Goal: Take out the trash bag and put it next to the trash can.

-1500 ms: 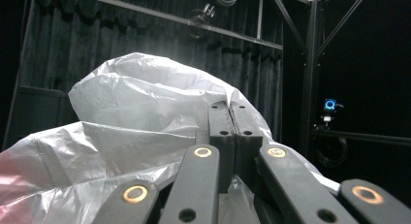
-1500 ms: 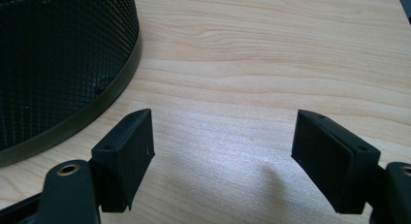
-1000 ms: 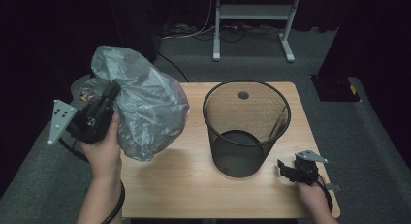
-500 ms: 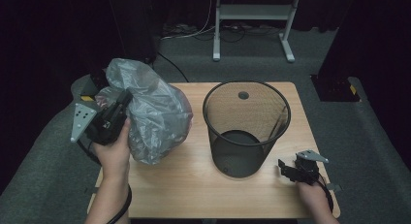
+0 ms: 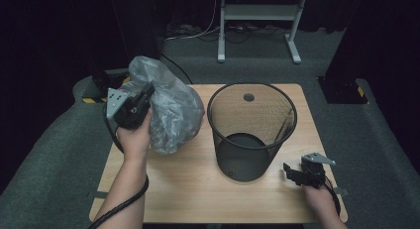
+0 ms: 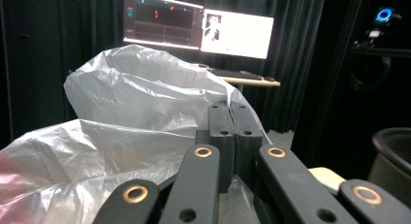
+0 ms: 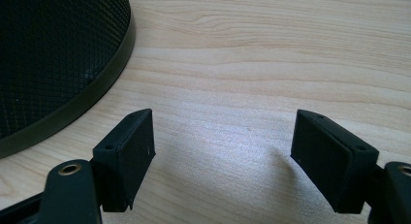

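Observation:
A crumpled grey plastic bag (image 5: 173, 115) hangs over the left part of the wooden table (image 5: 198, 189), held up by my left gripper (image 5: 147, 94). In the left gripper view its jaws (image 6: 234, 110) are pressed together, pinching a fold of the bag (image 6: 131, 103). A black mesh wastebasket (image 5: 252, 140) stands upright at the table's middle, just right of the bag. My right gripper (image 5: 291, 172) rests low at the front right, open, its jaws (image 7: 223, 146) wide apart over bare wood (image 7: 271, 49) beside the basket's base (image 7: 53, 59).
A metal stand's legs (image 5: 257, 21) rise from the floor behind the table. Dark boxes sit on the floor at the left (image 5: 99, 83) and right (image 5: 341, 90). A lit monitor (image 6: 198, 27) stands on a desk beyond the bag.
My left hand has carried the bag to the right, toward the wastebasket, and a little lower. The right gripper has stayed where it was.

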